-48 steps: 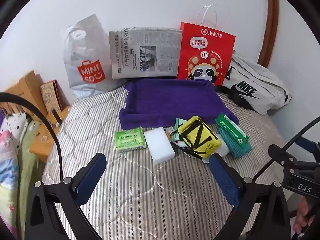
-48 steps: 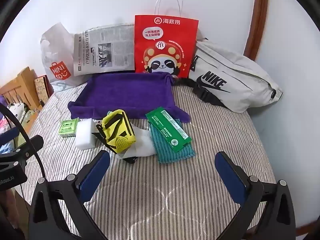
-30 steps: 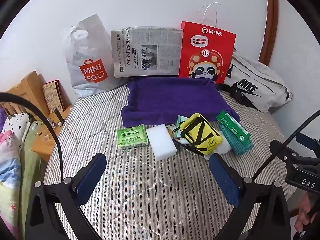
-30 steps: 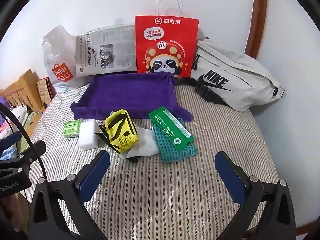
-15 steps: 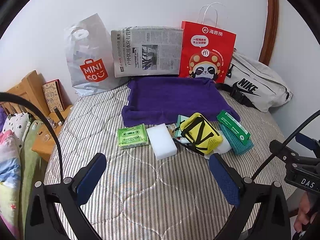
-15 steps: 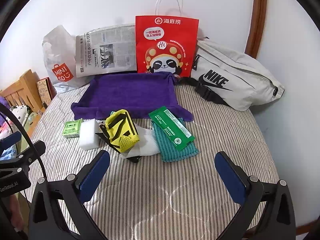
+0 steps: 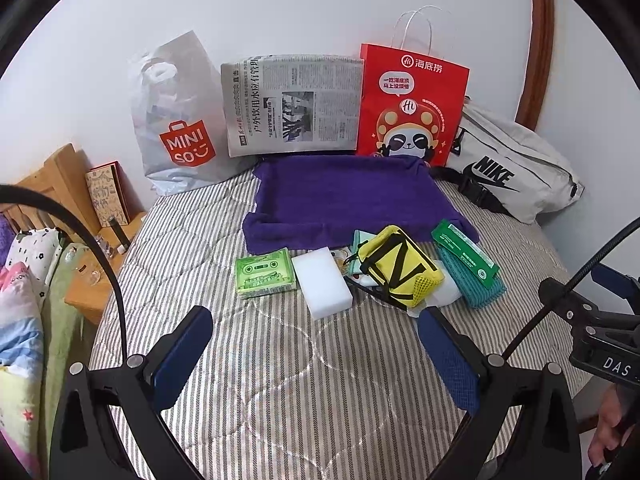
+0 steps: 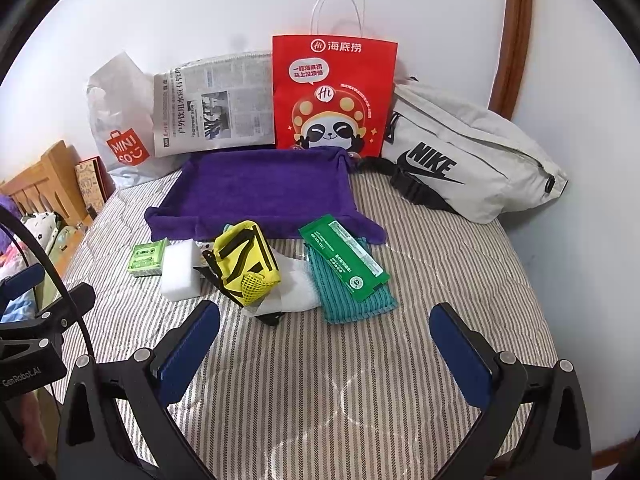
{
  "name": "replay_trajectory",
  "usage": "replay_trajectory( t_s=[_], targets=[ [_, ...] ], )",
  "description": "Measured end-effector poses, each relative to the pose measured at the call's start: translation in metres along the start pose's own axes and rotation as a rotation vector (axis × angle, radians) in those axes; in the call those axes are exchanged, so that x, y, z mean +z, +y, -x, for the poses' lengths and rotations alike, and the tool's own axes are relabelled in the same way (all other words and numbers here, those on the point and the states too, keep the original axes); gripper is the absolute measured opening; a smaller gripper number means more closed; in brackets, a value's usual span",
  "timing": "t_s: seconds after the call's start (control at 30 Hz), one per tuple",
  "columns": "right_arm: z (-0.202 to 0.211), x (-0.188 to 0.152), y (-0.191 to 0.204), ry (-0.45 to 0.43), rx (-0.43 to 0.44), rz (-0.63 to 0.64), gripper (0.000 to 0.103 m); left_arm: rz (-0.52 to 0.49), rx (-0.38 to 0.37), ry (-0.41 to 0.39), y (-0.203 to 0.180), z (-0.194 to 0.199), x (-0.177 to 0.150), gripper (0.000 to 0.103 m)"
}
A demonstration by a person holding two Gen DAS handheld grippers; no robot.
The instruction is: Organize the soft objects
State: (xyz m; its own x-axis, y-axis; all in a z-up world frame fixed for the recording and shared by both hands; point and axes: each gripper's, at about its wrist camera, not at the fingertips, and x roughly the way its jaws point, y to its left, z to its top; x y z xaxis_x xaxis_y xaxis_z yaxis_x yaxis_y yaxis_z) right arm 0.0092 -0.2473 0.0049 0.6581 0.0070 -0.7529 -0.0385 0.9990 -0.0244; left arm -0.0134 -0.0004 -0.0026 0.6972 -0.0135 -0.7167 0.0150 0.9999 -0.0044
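"MINISO" on plastic bag (image 7: 176,120); "NIKE" on waist bag (image 7: 508,172)

On the bed (image 7: 248,380), a towel tray (image 7: 344,196) is sitting at 12 o'clock. Behind it, against the wall, a Miniso bag (image 7: 176,120), a newspaper (image 7: 292,104), a paper bag (image 7: 412,108) and a Nike waist bag (image 7: 512,176) are standing from 10 to 2 o'clock. Before the tray, a row is lying from 9 to 3 o'clock: cassette-print pack (image 7: 264,274), sponge block (image 7: 322,282), mesh pouch (image 7: 400,268), then a cloth (image 8: 352,288) with a flat packet (image 8: 344,256) lying on it.
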Motion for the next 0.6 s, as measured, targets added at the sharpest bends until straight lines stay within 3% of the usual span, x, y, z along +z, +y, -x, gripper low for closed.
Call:
replay_trajectory(
  t_s=[0.6],
  targets=[
    [0.0047, -0.0005, 0.0003, -0.002, 0.000, 0.001, 0.103, -0.004, 0.006, 0.000, -0.0011, 0.0033, 0.0007, 0.103]
  ],
)
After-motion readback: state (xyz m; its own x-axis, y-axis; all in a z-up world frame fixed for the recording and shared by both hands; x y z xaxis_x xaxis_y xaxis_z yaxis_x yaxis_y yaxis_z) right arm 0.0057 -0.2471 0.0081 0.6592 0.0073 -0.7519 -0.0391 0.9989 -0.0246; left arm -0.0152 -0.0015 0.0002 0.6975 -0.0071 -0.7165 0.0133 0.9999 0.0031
